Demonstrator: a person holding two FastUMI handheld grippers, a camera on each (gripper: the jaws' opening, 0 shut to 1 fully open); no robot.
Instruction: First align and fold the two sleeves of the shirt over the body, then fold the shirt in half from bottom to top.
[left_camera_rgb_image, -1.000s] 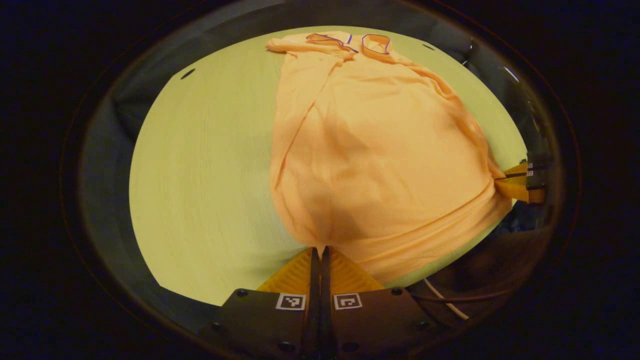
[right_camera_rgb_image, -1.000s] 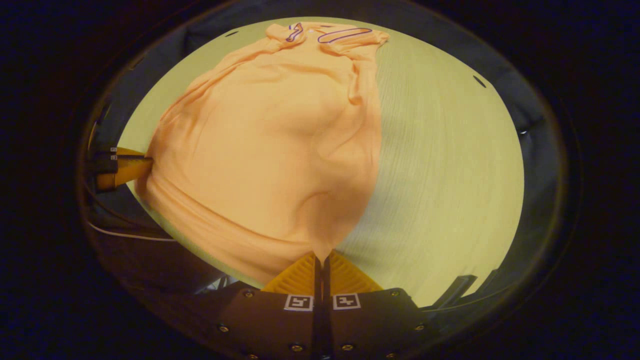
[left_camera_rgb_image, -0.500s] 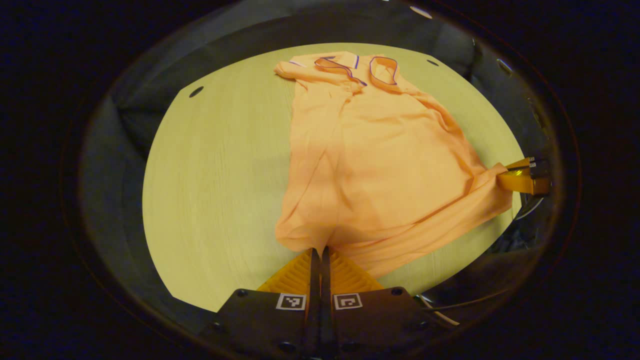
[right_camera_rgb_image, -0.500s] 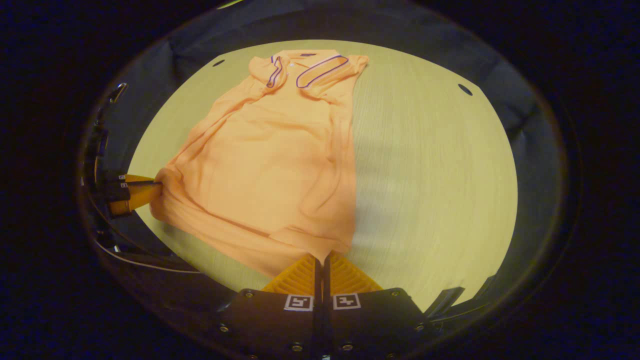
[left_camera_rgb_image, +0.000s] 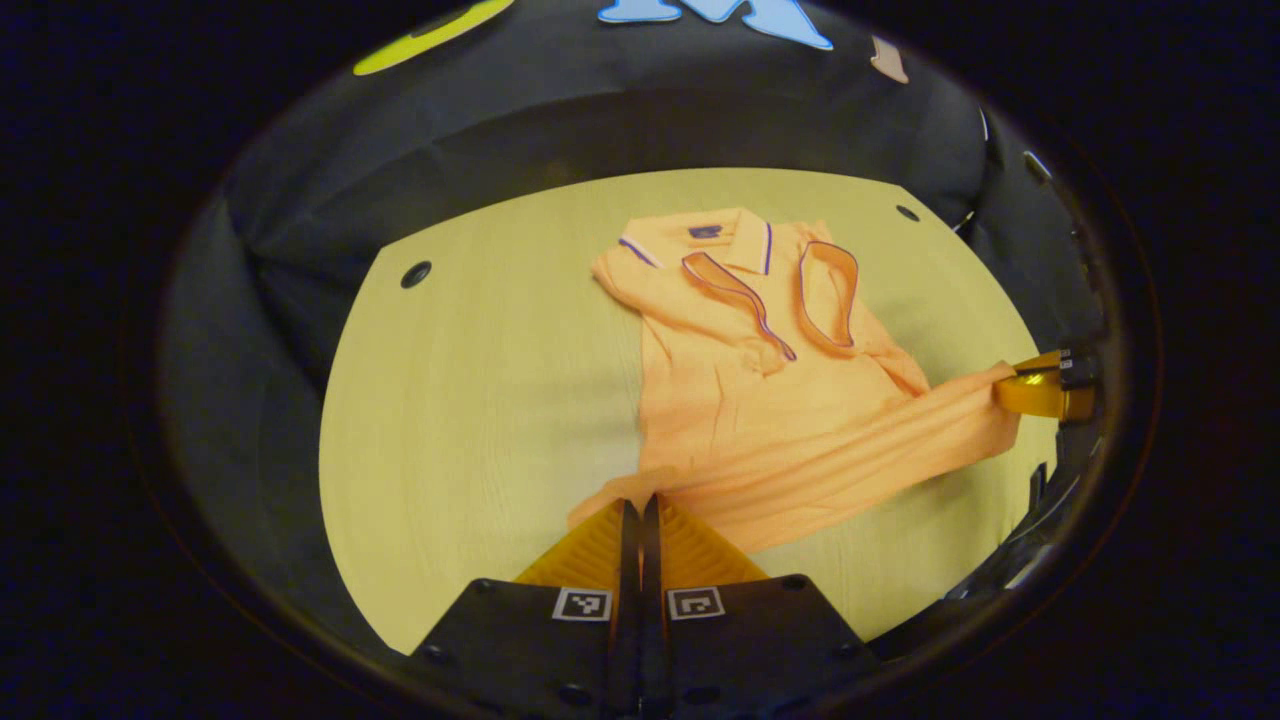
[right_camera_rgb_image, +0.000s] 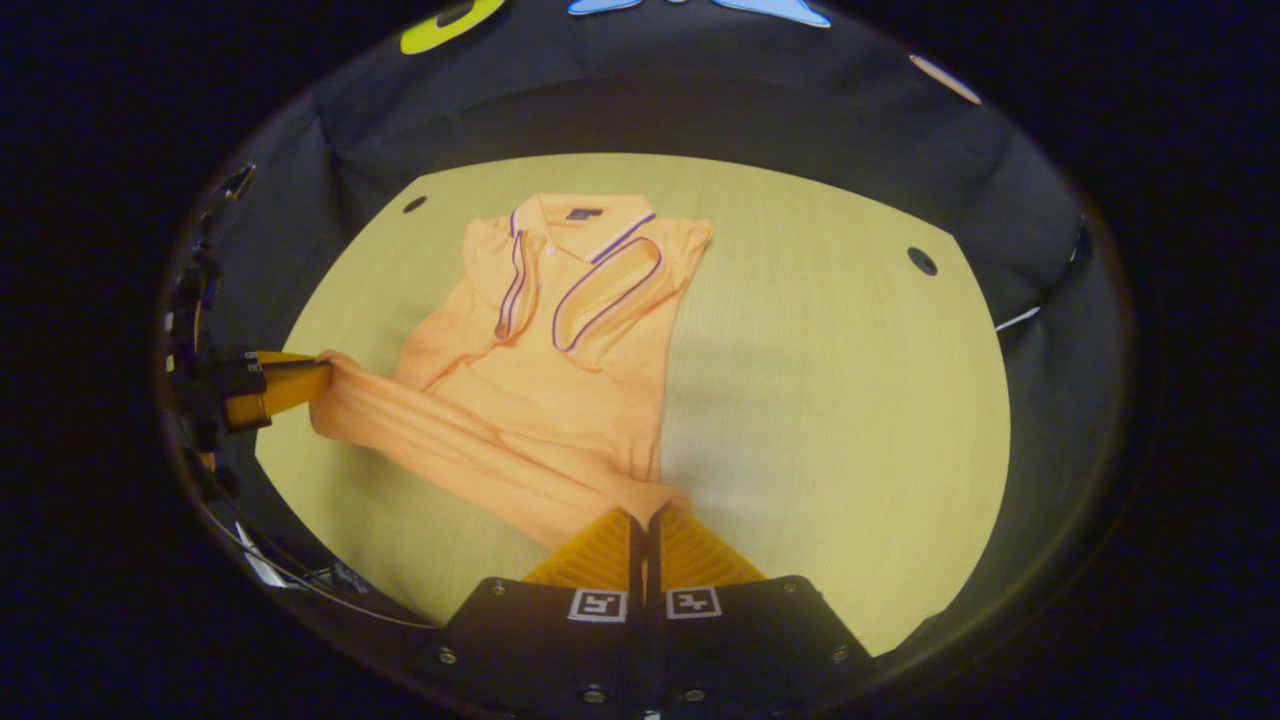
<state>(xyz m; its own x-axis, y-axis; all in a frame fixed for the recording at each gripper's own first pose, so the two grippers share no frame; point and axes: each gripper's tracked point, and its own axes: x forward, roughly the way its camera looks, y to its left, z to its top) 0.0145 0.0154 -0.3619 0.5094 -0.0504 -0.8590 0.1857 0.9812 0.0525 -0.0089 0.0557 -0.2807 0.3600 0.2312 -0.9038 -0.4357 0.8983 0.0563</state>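
An orange polo shirt (left_camera_rgb_image: 770, 400) (right_camera_rgb_image: 540, 380) with dark-piped collar and sleeve cuffs lies on the pale wooden table, both sleeves folded in over its chest. Its bottom hem is lifted off the table and stretched between the two grippers, held above the lower body. My left gripper (left_camera_rgb_image: 640, 503) is shut on the hem's left corner; it also appears at the left of the right gripper view (right_camera_rgb_image: 300, 378). My right gripper (right_camera_rgb_image: 645, 512) is shut on the hem's right corner, and it appears at the right edge of the left gripper view (left_camera_rgb_image: 1010, 385).
The round-cornered table (left_camera_rgb_image: 470, 400) (right_camera_rgb_image: 850, 400) has small dark holes near its far corners (left_camera_rgb_image: 415, 273) (right_camera_rgb_image: 920, 261). Black cloth walls stand behind it. Bare tabletop lies to either side of the shirt.
Both grippers have carried the hem forward toward the collar, and the shirt body that billowed up before has settled flat. The collar and folded sleeves now look closer and lower in both views.
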